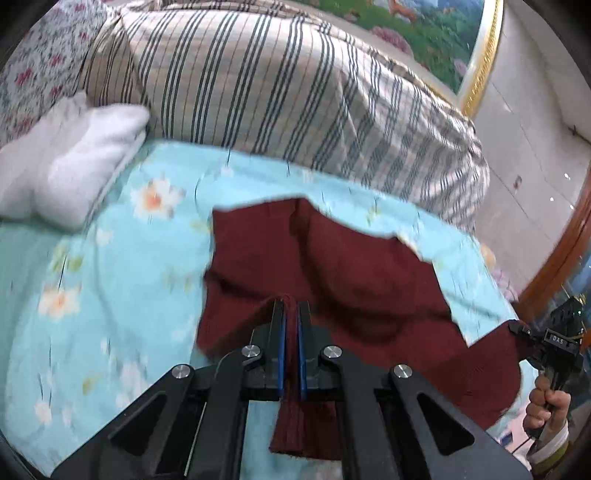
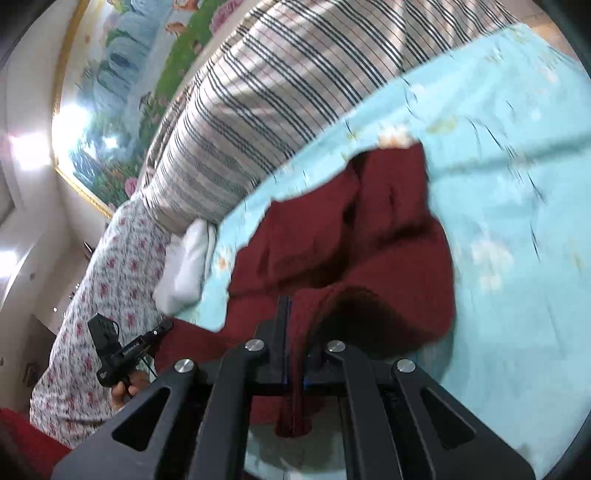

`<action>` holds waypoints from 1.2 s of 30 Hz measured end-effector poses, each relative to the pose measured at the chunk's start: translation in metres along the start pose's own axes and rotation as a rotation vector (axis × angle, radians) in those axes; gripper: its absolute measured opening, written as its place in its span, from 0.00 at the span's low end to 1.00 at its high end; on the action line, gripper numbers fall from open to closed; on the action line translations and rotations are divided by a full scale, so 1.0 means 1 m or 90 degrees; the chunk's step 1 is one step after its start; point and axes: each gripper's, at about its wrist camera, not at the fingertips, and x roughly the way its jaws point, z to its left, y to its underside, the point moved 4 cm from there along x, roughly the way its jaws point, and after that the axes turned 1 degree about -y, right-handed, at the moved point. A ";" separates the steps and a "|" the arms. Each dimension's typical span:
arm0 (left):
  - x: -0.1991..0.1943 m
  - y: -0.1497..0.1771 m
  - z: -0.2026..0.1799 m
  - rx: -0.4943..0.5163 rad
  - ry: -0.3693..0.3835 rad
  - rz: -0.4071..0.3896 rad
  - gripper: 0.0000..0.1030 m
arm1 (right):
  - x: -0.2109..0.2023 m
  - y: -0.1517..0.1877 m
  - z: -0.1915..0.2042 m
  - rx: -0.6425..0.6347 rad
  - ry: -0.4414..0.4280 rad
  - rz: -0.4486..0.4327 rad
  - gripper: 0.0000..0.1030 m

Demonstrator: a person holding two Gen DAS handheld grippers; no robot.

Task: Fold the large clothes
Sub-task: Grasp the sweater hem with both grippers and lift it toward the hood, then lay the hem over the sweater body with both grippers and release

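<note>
A dark red knit garment (image 1: 332, 266) is held up over the light blue floral bed sheet (image 1: 110, 277), its far part sagging toward the sheet. My left gripper (image 1: 291, 306) is shut on one edge of it; the pinched fabric hangs down between the fingers. My right gripper (image 1: 517, 328) shows at the right edge of the left wrist view, shut on another corner. In the right wrist view the right gripper (image 2: 295, 306) is shut on a bunched edge of the garment (image 2: 351, 236), and the left gripper (image 2: 166, 326) grips the far corner at lower left.
A striped beige quilt (image 1: 277, 81) is piled at the back of the bed. A white folded cloth (image 1: 74, 162) lies at the left, by a floral pillow (image 1: 40, 62). A framed landscape painting (image 1: 424, 33) hangs on the wall. A red fabric (image 2: 26, 439) shows at lower left.
</note>
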 end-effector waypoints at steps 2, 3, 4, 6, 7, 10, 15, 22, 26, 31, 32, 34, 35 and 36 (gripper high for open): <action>0.016 -0.021 0.000 -0.008 -0.010 -0.012 0.03 | 0.017 -0.024 -0.004 -0.001 0.007 -0.009 0.05; 0.027 -0.032 0.000 -0.015 -0.016 -0.015 0.03 | 0.031 -0.040 -0.011 0.010 0.011 -0.012 0.05; 0.042 -0.042 0.001 -0.023 -0.024 -0.018 0.03 | 0.043 -0.052 -0.019 0.021 0.017 -0.013 0.05; 0.072 -0.060 0.007 -0.038 -0.040 -0.014 0.03 | 0.069 -0.075 -0.038 0.048 0.029 -0.013 0.05; 0.090 -0.070 0.010 -0.043 -0.051 -0.010 0.02 | 0.078 -0.082 -0.048 0.060 0.031 -0.010 0.05; 0.142 -0.089 0.020 -0.045 -0.094 0.005 0.02 | 0.122 -0.109 -0.084 0.106 0.056 0.012 0.05; 0.219 -0.090 0.052 -0.059 -0.153 0.056 0.00 | 0.176 -0.110 -0.129 0.128 0.132 0.059 0.05; 0.249 -0.091 0.076 -0.079 -0.138 0.065 0.00 | 0.184 -0.115 -0.133 0.106 0.136 0.064 0.05; 0.231 -0.089 0.064 -0.060 -0.080 0.057 0.04 | 0.181 -0.116 -0.129 0.101 0.137 0.063 0.05; 0.230 -0.072 0.053 0.005 -0.093 0.088 0.54 | 0.180 -0.111 -0.124 0.113 0.122 0.072 0.06; 0.232 -0.069 0.053 0.017 -0.107 0.094 0.54 | 0.180 -0.111 -0.123 0.113 0.122 0.073 0.06; 0.237 -0.065 0.054 0.027 -0.106 0.110 0.53 | 0.180 -0.110 -0.121 0.110 0.117 0.075 0.07; 0.239 -0.064 0.053 0.029 -0.105 0.115 0.48 | 0.180 -0.110 -0.120 0.110 0.115 0.075 0.07; 0.240 -0.064 0.053 0.034 -0.105 0.117 0.43 | 0.179 -0.110 -0.118 0.106 0.112 0.074 0.08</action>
